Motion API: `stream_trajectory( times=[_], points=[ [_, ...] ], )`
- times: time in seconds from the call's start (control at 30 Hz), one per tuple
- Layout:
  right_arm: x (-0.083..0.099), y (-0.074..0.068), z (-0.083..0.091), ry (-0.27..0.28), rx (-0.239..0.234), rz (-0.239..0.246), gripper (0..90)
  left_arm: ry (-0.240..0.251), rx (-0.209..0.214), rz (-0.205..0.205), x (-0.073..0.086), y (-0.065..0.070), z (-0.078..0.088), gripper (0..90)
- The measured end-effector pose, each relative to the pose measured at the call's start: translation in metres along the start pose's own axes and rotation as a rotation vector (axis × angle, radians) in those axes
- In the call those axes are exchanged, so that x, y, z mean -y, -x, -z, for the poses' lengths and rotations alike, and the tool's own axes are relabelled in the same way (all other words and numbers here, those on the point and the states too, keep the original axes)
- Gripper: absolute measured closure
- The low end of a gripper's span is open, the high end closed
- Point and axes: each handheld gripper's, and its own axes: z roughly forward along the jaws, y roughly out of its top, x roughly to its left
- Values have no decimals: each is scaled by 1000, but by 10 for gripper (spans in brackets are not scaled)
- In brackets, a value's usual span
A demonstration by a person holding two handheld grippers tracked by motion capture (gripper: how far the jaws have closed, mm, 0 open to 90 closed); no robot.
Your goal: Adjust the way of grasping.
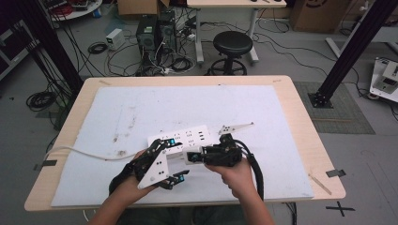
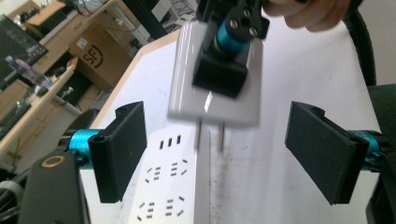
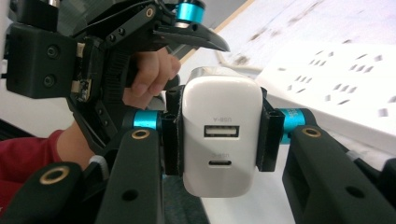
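Observation:
A white USB charger (image 3: 219, 102) with two ports facing the camera sits clamped between the pads of my right gripper (image 3: 218, 135), which is shut on it. In the left gripper view the charger (image 2: 184, 79) hangs with its two metal prongs pointing down, just above a white power strip (image 2: 168, 186). My left gripper (image 2: 224, 154) is open, its black pads standing wide on either side of the prongs without touching them. From above, both grippers meet at the near edge of the power strip (image 1: 180, 138): the left gripper (image 1: 176, 159) and the right gripper (image 1: 192, 157).
The strip lies on a white mat (image 1: 141, 103) over a wooden table (image 1: 300, 122), and its white cable (image 1: 80, 152) runs off to the left. Beyond the table stand a black stool (image 1: 232, 44), computer boxes and loose floor cables.

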Motion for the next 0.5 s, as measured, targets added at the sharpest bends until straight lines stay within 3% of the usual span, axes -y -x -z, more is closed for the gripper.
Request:
stream_trajectory(
  times=[0.07,0.1,0.2,0.3,0.4,0.5],
  points=[
    [0,0,0,0,0,0,633,2,-3,6,1,-2,1,208],
    [-3,3,9,7,13,18,633,-2,-3,42,3,-7,5,208],
    [-5,3,14,12,43,34,633,0,-18,85,6,-17,12,208],
    [-6,4,19,9,62,42,633,0,-35,102,8,-23,17,206],
    [-10,7,33,19,92,73,633,-24,-46,147,10,-39,30,206],
    [-12,7,40,22,111,78,633,-50,-50,157,11,-47,36,206]
  ],
)
